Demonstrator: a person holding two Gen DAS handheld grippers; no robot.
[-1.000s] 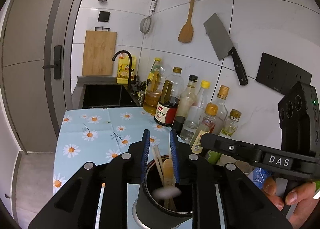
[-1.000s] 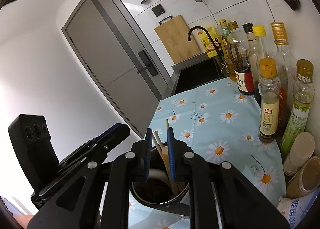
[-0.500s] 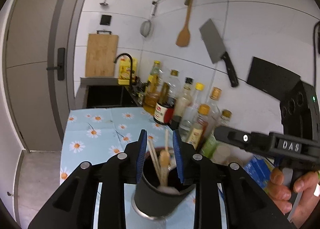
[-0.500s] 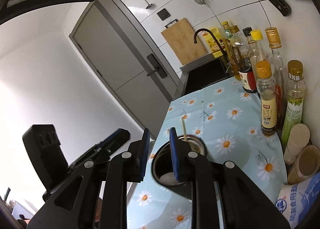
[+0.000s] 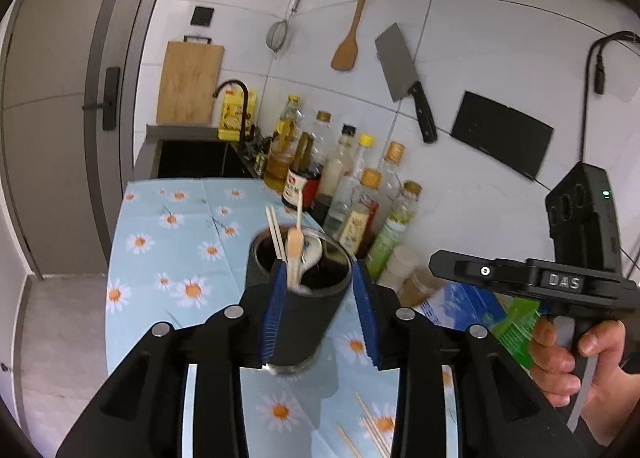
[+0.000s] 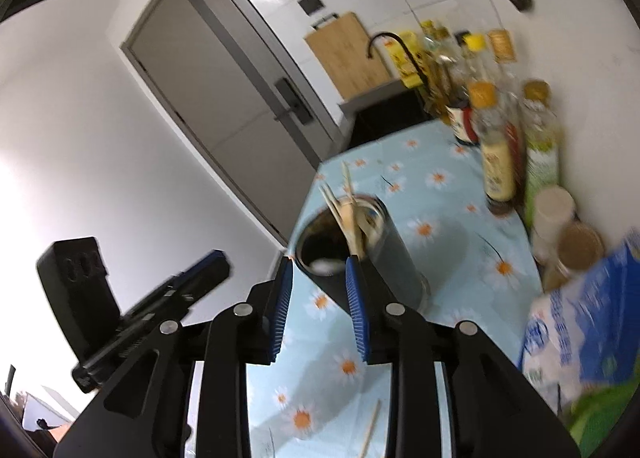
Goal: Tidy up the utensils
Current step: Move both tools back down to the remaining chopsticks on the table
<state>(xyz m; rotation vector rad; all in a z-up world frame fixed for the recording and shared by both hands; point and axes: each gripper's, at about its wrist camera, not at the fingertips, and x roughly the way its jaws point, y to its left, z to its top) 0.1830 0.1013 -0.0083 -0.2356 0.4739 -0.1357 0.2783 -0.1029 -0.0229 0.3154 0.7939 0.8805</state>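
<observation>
A black utensil cup [image 5: 304, 310] stands on the daisy tablecloth [image 5: 168, 250]. It holds chopsticks [image 5: 275, 232], a wooden spoon [image 5: 294, 246] and a white spoon [image 5: 312, 254]. My left gripper [image 5: 318, 278] is open, its blue pads either side of the cup's upper part with gaps showing. My right gripper [image 6: 318, 278] is open and empty, just in front of the cup [image 6: 372, 254] and above it. Loose chopsticks [image 5: 372, 430] lie on the cloth near me; one shows in the right wrist view [image 6: 370, 432].
A row of sauce and oil bottles [image 5: 352, 186] lines the tiled wall, with jars [image 6: 576, 246] and a blue bag [image 6: 580, 330] beside them. A sink [image 5: 196, 158] lies beyond the cloth. A cleaver [image 5: 404, 74] and spatula [image 5: 348, 38] hang on the wall.
Both grippers have opened wider and pulled back from the cup. The cup now stands further ahead on the cloth, its whole side in view.
</observation>
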